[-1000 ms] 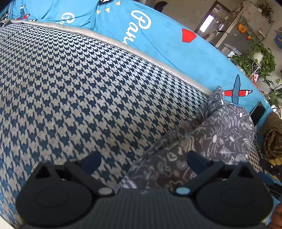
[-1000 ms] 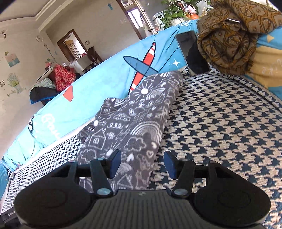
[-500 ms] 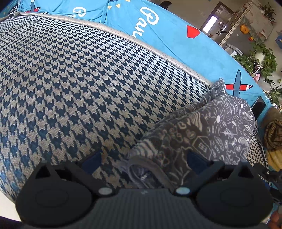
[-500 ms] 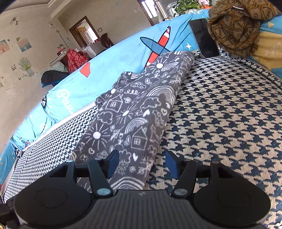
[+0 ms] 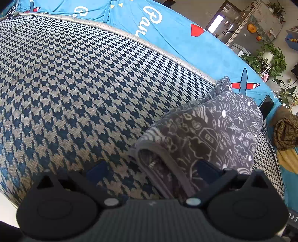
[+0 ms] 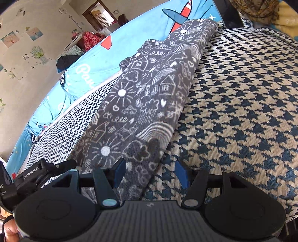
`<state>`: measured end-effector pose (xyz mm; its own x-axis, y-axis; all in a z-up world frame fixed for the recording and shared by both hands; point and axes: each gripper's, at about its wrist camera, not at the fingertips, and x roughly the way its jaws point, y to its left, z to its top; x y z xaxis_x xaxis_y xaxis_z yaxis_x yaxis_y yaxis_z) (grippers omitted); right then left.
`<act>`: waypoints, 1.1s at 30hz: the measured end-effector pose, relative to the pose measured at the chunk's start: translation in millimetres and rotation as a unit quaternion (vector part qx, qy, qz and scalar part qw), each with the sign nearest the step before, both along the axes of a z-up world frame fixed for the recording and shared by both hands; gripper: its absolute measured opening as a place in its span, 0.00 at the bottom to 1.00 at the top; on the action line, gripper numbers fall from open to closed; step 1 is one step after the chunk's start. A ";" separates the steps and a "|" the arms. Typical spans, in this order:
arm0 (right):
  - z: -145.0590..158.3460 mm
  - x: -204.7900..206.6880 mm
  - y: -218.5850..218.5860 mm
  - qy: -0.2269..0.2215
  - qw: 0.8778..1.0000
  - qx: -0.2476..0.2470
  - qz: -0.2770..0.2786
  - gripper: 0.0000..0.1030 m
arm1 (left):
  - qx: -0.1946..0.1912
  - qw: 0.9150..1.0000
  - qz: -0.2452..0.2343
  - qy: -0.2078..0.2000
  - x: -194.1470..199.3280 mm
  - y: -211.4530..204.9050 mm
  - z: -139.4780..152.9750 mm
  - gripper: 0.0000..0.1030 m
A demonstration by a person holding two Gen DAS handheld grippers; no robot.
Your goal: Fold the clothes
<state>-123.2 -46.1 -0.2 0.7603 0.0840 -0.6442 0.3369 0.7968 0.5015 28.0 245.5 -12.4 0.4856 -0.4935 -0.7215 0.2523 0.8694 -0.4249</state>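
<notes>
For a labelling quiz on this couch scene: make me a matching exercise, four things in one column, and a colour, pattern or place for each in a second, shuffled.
Things:
1. grey doodle-print fleece garment
2. couch seat cover
3. blue backrest cover
4. dark flat phone-like slab

Descriptions:
A. houndstooth weave
B. printed with a red-and-blue aeroplane
C. white suns, houses and rainbows
D. leaning against the backrest, beyond the garment's far end

Pairs: 1-C, 2-A, 3-B, 4-D
</notes>
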 end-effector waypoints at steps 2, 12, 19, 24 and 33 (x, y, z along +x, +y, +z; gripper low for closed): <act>-1.4 -2.7 4.9 -0.002 1.000 0.002 0.007 0.56 | -0.003 1.000 -0.003 0.001 -3.3 0.6 -0.2 1.00; -18.3 -5.6 19.2 -0.015 0.993 0.109 0.036 0.57 | -0.056 0.998 -0.009 0.022 -10.1 16.0 -2.8 1.00; -26.1 4.1 41.9 -0.024 0.992 0.115 0.044 0.60 | -0.083 0.996 -0.002 0.033 -8.5 22.1 -4.9 1.00; -26.2 6.2 51.6 -0.035 0.993 0.105 0.034 0.52 | -0.099 0.994 -0.010 0.039 -8.1 22.4 -7.1 1.00; -24.6 14.2 45.4 -0.046 0.990 0.133 0.011 0.20 | -0.128 0.990 -0.025 0.056 -10.4 14.7 -10.1 1.00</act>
<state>-109.0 -0.8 -24.8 0.8110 0.2588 -0.5247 0.2631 0.6398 0.7221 17.6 260.2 -22.5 0.3796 -0.6886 -0.6179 0.2317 0.7174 -0.6571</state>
